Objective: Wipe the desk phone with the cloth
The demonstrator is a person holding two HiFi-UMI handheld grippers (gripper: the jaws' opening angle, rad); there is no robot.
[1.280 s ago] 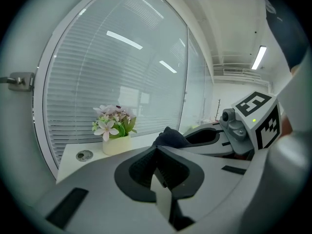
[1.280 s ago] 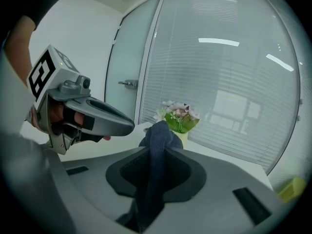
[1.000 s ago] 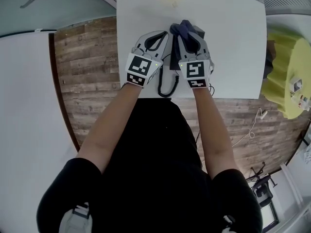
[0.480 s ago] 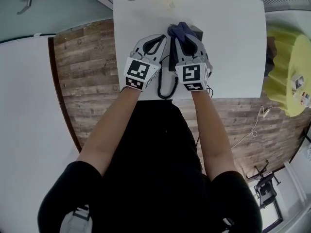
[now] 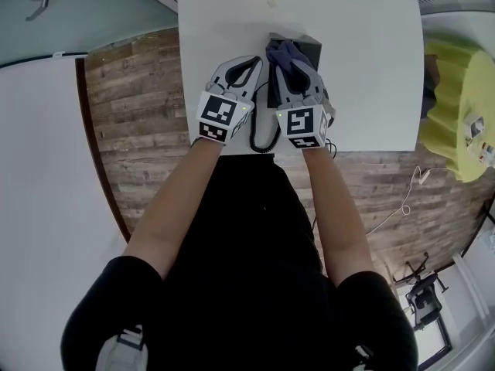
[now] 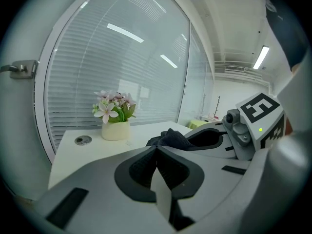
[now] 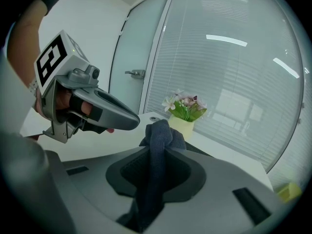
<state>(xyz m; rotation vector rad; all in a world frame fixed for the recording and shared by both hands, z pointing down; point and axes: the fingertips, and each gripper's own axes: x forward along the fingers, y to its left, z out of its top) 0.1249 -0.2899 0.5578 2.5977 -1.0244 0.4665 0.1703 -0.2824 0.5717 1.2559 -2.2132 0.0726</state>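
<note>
Pinching bunched dark-blue cloth (image 7: pixel 158 130), right gripper (image 7: pixel 155 152) over black desk phone (image 5: pixel 310 46), left gripper (image 6: pixel 156 151) closed, empty.

The cloth (image 7: pixel 158 135) is dark blue-grey and bunched. It is pinched between the jaws of the right gripper (image 7: pixel 156 152), and its crumpled end sticks out past the tips onto the desk phone (image 5: pixel 308 46). The phone is black and lies flat on the white table (image 5: pixel 371 68). Its coiled cord (image 5: pixel 263 139) curls toward the near edge.

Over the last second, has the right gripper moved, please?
Yes. The right gripper, shut on the cloth, has drawn back toward the table's near edge, baring more of the desk phone.
</note>
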